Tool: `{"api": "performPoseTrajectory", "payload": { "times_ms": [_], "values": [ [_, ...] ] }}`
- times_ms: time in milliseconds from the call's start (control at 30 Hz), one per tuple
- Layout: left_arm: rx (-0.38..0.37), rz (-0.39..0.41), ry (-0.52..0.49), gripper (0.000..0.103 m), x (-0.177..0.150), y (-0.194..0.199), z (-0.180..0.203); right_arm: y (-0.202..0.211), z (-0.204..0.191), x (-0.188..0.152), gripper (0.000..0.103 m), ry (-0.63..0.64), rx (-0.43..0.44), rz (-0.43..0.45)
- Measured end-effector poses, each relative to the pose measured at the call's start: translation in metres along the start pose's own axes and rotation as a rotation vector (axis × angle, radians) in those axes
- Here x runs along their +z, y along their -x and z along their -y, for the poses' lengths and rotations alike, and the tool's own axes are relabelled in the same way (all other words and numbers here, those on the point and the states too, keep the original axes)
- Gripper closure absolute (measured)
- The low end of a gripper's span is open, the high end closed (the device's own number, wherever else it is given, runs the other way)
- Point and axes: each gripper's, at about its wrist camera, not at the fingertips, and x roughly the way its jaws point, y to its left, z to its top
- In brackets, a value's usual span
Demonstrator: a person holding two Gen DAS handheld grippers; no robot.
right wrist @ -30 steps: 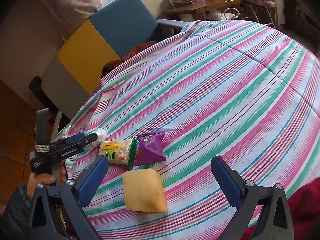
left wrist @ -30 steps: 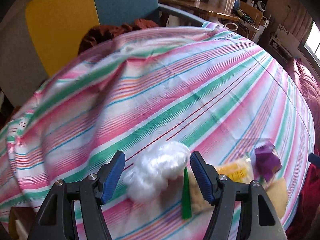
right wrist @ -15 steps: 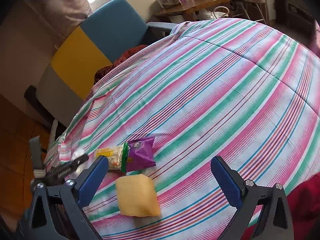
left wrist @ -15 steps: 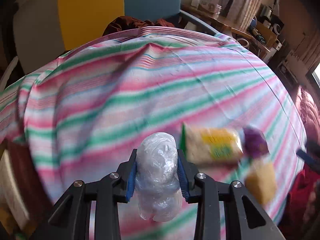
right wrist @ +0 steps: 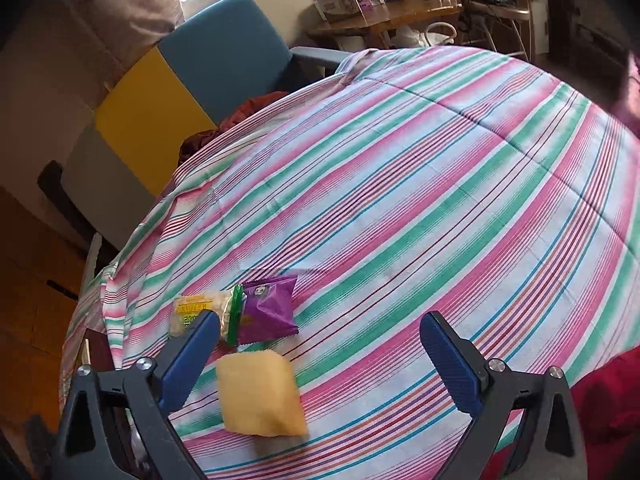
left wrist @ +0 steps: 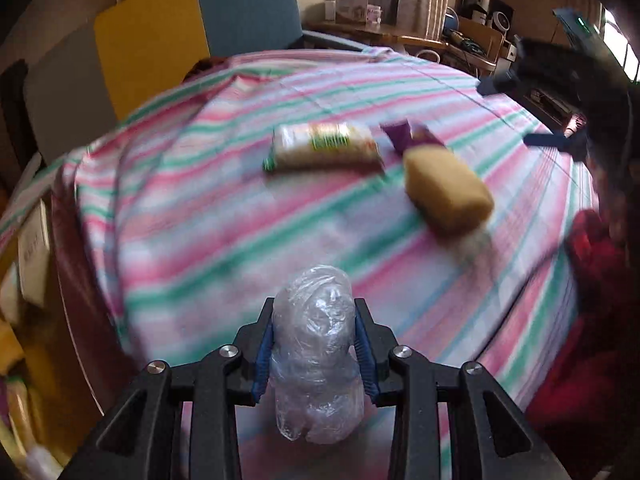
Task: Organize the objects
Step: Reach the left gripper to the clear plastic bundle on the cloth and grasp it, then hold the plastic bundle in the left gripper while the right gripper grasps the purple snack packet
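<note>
The left tongs [left wrist: 314,344] are clenching a crumpled clear plastic bundle [left wrist: 316,364] over the bed's [right wrist: 400,168] near left corner; its slippery film could squirt free. The right tongs [right wrist: 320,360] are hanging released, jaws just narrowing, over the yellow packet [right wrist: 258,394], beside the purple sachet [right wrist: 268,310].
</note>
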Motion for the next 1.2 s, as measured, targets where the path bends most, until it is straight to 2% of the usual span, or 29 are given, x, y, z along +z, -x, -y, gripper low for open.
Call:
{"api": "performPoseTrajectory", "payload": {
  "times_ms": [100,167,300,533,633,700,933,1000,1033,1067,1200],
  "values": [
    [0.011,0.045,-0.04,0.068,-0.014,0.002,0.008,-0.002,-0.002,-0.001,0.014,0.02,-0.016,-0.003],
    [-0.001,0.052,-0.03,0.068,-0.016,0.003,0.008,-0.003,-0.005,-0.002,0.024,0.038,-0.026,-0.008],
    [-0.041,0.073,-0.008,0.068,-0.019,0.001,0.001,-0.01,-0.012,-0.005,0.033,0.082,-0.051,-0.032],
    [-0.059,0.097,-0.009,0.067,-0.023,0.001,0.0,-0.026,-0.034,-0.014,0.034,0.166,-0.044,-0.094],
    [-0.07,0.105,-0.004,0.068,-0.024,0.002,-0.002,-0.034,-0.038,-0.009,0.032,0.149,-0.051,-0.112],
    [-0.078,0.108,0.002,0.068,-0.025,0.002,-0.003,-0.043,-0.043,-0.004,0.026,0.152,-0.064,-0.128],
    [-0.096,0.116,0.019,0.067,-0.027,0.002,-0.005,-0.082,-0.064,0.007,0.026,0.243,-0.138,-0.191],
    [-0.098,0.117,0.019,0.067,-0.028,0.003,-0.005,-0.094,-0.065,0.006,0.032,0.261,-0.142,-0.221],
    [-0.101,0.118,0.019,0.067,-0.028,0.003,-0.006,-0.099,-0.064,0.004,0.058,0.279,-0.149,-0.225],
    [-0.102,0.119,0.02,0.067,-0.028,0.003,-0.006,-0.099,-0.063,0.003,0.067,0.289,-0.152,-0.211],
    [-0.089,0.125,0.013,0.067,-0.028,0.002,-0.004,-0.096,-0.056,-0.003,0.068,0.333,-0.117,-0.186]
  ]
}}
